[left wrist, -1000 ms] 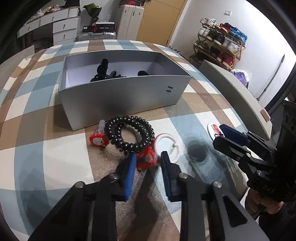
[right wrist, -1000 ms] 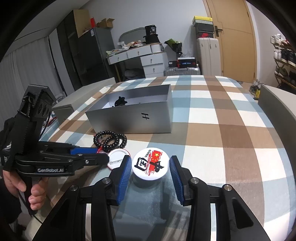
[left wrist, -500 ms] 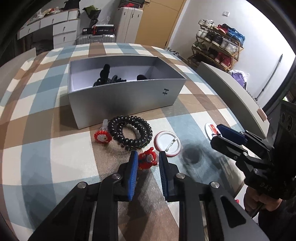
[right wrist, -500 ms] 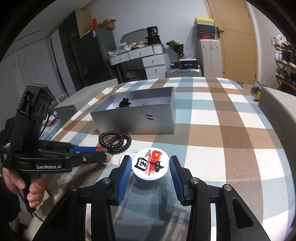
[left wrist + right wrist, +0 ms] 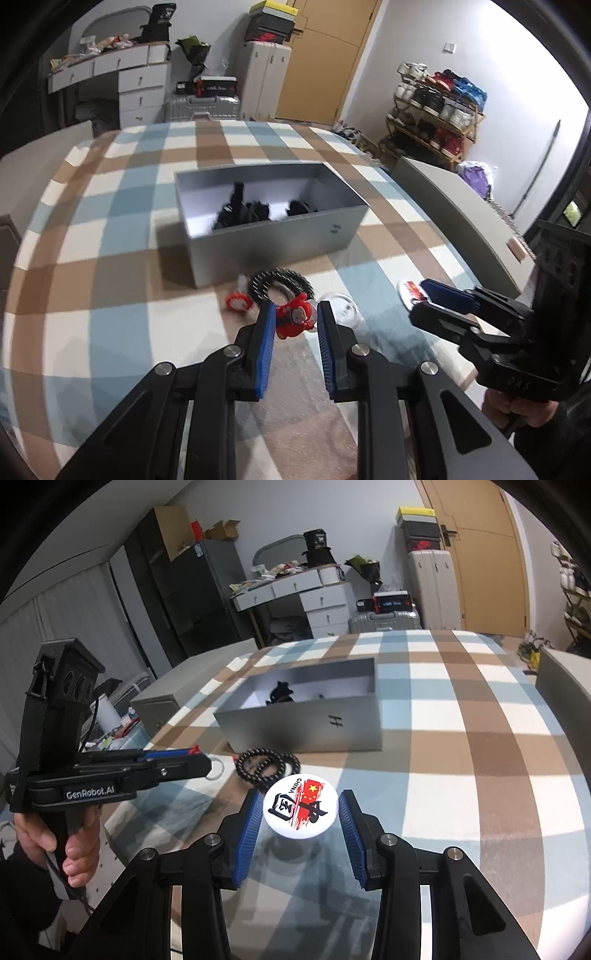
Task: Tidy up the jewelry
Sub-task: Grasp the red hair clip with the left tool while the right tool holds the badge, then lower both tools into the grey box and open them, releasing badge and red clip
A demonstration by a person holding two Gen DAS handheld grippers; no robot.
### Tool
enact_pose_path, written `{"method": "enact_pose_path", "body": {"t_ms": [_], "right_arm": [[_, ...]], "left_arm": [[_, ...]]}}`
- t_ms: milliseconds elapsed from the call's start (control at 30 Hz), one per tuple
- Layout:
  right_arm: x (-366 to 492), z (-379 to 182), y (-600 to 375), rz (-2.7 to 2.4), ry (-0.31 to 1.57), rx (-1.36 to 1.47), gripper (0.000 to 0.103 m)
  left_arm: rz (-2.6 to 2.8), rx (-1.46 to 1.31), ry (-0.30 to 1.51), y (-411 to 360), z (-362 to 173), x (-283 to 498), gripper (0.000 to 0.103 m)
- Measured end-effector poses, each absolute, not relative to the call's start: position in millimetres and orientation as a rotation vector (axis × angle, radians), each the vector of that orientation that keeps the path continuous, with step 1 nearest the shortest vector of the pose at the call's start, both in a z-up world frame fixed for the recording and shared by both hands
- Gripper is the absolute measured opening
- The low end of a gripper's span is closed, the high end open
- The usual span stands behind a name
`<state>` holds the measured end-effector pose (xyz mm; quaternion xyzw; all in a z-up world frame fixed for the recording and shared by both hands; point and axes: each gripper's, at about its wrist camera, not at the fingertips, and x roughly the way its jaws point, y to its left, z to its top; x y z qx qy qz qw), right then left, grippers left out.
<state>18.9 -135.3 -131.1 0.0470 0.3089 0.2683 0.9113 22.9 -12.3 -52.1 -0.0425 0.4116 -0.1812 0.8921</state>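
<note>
My left gripper point(image 5: 294, 318) is shut on a small red figure charm point(image 5: 294, 316) and holds it above the checked tablecloth. My right gripper point(image 5: 301, 810) is shut on a round white badge point(image 5: 300, 808) with a red flag print, lifted off the table. The open grey box point(image 5: 273, 236) stands behind, with black items inside; it also shows in the right wrist view point(image 5: 306, 716). A black spiral hair tie point(image 5: 280, 286), a red-and-white charm point(image 5: 238, 301) and a white ring point(image 5: 341, 312) lie in front of the box.
The right gripper shows at the right of the left wrist view point(image 5: 439, 301). The left gripper shows at the left of the right wrist view point(image 5: 199, 762). A grey box lid point(image 5: 461, 206) lies at the table's right edge. Furniture and a shoe rack stand beyond.
My left gripper closed on the red figure charm and lifted it off the table. My right gripper rose with the badge. Both views pulled back from the box.
</note>
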Motion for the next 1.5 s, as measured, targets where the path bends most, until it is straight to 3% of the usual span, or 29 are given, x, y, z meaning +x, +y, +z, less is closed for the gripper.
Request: {"method": "enact_pose_path", "body": {"t_ms": [733, 1500], "right_arm": [[105.7, -64.4, -97.7, 0.579, 0.516, 0.049, 0.041], [159.7, -103.4, -94.4, 0.541, 0.639, 0.064, 0.041]], "left_arm": [[-0.358, -0.089, 0.752, 3.0, -21.7, 91.8, 0.017], [-0.408, -0.068, 0.852, -8.7, -48.6, 121.6, 0.017]]}}
